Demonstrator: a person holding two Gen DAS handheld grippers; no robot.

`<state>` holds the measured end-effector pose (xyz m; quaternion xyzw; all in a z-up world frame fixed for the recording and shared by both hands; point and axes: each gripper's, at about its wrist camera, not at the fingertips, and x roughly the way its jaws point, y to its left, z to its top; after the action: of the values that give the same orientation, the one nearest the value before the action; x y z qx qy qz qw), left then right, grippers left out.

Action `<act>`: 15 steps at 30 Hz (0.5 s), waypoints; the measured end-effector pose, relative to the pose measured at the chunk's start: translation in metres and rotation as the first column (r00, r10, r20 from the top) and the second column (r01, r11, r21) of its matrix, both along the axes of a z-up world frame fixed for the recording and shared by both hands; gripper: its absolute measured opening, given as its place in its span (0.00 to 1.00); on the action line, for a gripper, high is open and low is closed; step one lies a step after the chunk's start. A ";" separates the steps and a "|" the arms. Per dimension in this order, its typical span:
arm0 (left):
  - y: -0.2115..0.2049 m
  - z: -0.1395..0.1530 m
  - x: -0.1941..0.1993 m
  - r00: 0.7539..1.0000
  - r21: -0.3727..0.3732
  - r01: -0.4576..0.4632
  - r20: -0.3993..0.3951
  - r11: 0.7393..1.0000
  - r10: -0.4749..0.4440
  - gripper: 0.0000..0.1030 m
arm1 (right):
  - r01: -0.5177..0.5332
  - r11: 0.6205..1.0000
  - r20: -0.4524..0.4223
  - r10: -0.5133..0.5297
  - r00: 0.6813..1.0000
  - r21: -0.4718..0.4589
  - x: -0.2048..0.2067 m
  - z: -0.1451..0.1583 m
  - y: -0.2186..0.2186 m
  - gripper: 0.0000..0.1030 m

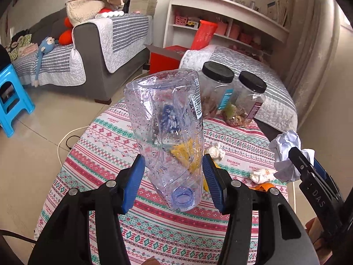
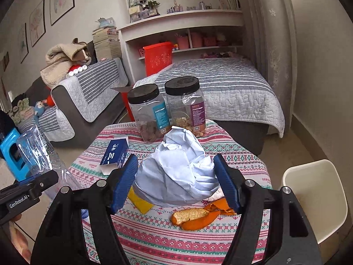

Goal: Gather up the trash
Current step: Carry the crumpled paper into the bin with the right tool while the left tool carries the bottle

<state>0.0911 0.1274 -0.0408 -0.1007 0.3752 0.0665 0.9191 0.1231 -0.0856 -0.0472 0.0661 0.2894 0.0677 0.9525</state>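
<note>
My left gripper (image 1: pixel 174 172) is shut on a crushed clear plastic bottle (image 1: pixel 169 130), held above the patterned tablecloth (image 1: pixel 154 227), neck toward the camera; the bottle also shows in the right wrist view (image 2: pixel 37 152). My right gripper (image 2: pixel 175 182) is shut on a crumpled ball of white paper (image 2: pixel 176 172), also seen in the left wrist view (image 1: pixel 286 152), above the table. Orange peel (image 2: pixel 194 216), a yellow scrap (image 2: pixel 141 203), a crumpled tissue (image 1: pixel 217 151) and another tissue (image 1: pixel 262 175) lie on the cloth.
Two black-lidded clear jars (image 2: pixel 150 114) (image 2: pixel 187 108) stand at the table's far edge, a blue carton (image 2: pixel 115 154) beside them. A white chair (image 2: pixel 315 196) is right of the table. A red bin (image 2: pixel 157 58), sofa (image 1: pixel 106 44), bed (image 2: pixel 231 84) and blue stool (image 1: pixel 11 101) stand beyond.
</note>
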 end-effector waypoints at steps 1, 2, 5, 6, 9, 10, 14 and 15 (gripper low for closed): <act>-0.003 0.001 0.000 1.000 0.002 0.005 0.004 1.000 -0.005 0.52 | 0.005 1.000 0.005 -0.005 1.000 -0.001 -0.001 0.001 -0.002 0.65; -0.006 0.002 0.001 1.000 0.005 0.010 0.007 1.000 -0.010 0.52 | 0.011 1.000 0.011 -0.010 1.000 -0.002 -0.002 0.003 -0.006 0.65; -0.017 0.004 0.003 1.000 0.005 0.027 0.014 1.000 -0.027 0.52 | 0.027 1.000 0.024 -0.027 0.999 -0.005 -0.005 0.006 -0.016 0.65; -0.020 0.004 0.003 0.999 0.005 0.032 0.016 0.999 -0.032 0.52 | 0.034 0.999 0.027 -0.034 0.999 -0.005 -0.006 0.007 -0.020 0.65; -0.034 0.006 0.005 0.998 0.005 0.054 0.023 0.999 -0.054 0.52 | 0.057 0.998 0.035 -0.056 0.998 -0.002 -0.009 0.010 -0.033 0.66; -0.038 0.007 0.005 0.998 0.006 0.061 0.026 0.998 -0.061 0.52 | 0.065 0.998 0.037 -0.064 0.997 -0.001 -0.010 0.010 -0.038 0.66; -0.060 0.010 0.006 0.995 0.014 0.094 0.035 0.996 -0.094 0.52 | 0.106 0.994 0.047 -0.105 0.993 -0.002 -0.015 0.015 -0.060 0.66; -0.065 0.010 0.006 0.994 0.017 0.103 0.037 0.995 -0.103 0.52 | 0.117 0.993 0.048 -0.117 0.992 -0.003 -0.016 0.016 -0.065 0.66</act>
<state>0.0972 0.0626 -0.0307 -0.0756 0.3617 0.0200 0.9290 0.1066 -0.1509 -0.0313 0.0787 0.2623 0.0125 0.9617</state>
